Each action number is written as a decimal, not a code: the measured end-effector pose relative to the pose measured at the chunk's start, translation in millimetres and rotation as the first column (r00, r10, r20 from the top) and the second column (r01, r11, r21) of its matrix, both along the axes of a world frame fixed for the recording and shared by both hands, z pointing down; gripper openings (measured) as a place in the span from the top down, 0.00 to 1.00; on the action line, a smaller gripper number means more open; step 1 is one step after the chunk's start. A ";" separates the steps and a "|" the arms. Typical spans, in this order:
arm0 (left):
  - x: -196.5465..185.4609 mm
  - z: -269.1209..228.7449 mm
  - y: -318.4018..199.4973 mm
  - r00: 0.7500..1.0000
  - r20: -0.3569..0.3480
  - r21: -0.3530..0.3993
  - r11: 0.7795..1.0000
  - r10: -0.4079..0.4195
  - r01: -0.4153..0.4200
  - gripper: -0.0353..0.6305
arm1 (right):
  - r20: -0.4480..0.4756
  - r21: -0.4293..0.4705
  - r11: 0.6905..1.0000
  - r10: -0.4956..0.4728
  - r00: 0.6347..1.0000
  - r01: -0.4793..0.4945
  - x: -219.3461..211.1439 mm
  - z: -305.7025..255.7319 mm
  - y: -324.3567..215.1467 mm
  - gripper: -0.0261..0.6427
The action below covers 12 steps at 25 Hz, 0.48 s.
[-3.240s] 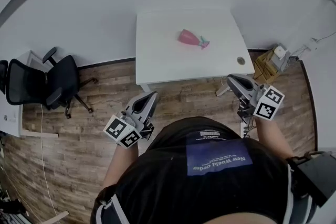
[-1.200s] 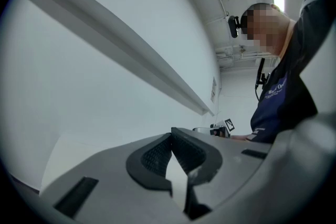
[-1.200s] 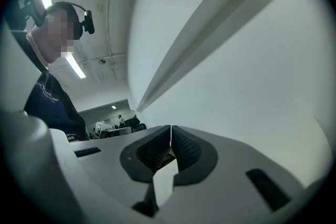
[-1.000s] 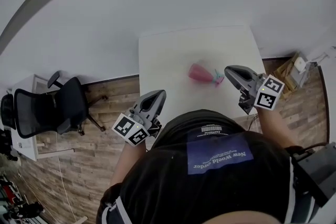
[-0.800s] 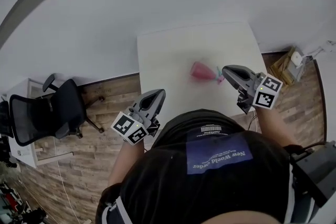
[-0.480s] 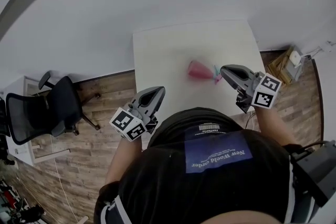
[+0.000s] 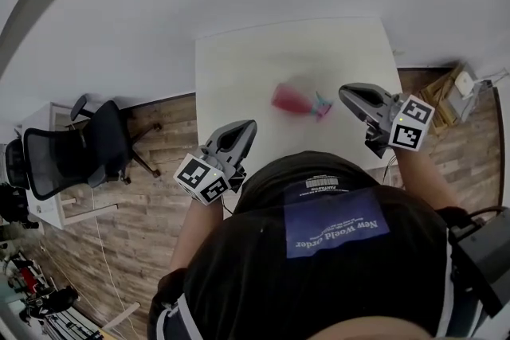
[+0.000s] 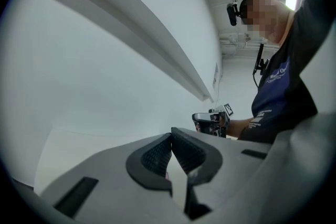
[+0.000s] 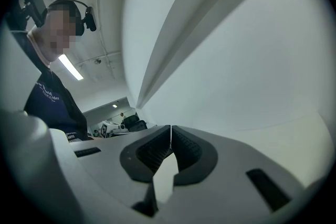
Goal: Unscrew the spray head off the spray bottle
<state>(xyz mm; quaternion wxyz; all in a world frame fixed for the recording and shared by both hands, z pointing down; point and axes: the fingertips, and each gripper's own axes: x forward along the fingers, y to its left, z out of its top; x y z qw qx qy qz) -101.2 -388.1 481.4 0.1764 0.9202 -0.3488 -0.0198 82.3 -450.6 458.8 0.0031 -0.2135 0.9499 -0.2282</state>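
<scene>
A pink spray bottle (image 7: 289, 100) with a teal spray head (image 7: 322, 104) lies on its side on the white table (image 7: 239, 76), head pointing right. My left gripper (image 7: 241, 129) is shut and empty at the table's near left edge, well short of the bottle. My right gripper (image 7: 347, 94) is shut and empty too, hovering just right of the spray head without touching it. In the left gripper view the closed jaws (image 8: 171, 152) face the wall, and the right gripper (image 8: 210, 120) shows beyond them. In the right gripper view the jaws (image 9: 171, 150) are closed on nothing.
A black office chair (image 7: 76, 155) stands on the wood floor left of the table. A cardboard box (image 7: 450, 87) sits at the table's right. The white wall runs behind the table. My dark shirt fills the lower head view.
The table and bottle have drifted lower and nearer in the head view as I stepped up to the table. Both grippers stayed shut and now reach over its near edge.
</scene>
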 end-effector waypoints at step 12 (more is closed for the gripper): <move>19.5 45.5 -33.2 0.923 0.273 0.013 0.958 0.271 -0.286 0.86 | -0.010 -0.046 0.997 0.064 0.998 -0.065 16.7 18.5 -1.1 0.97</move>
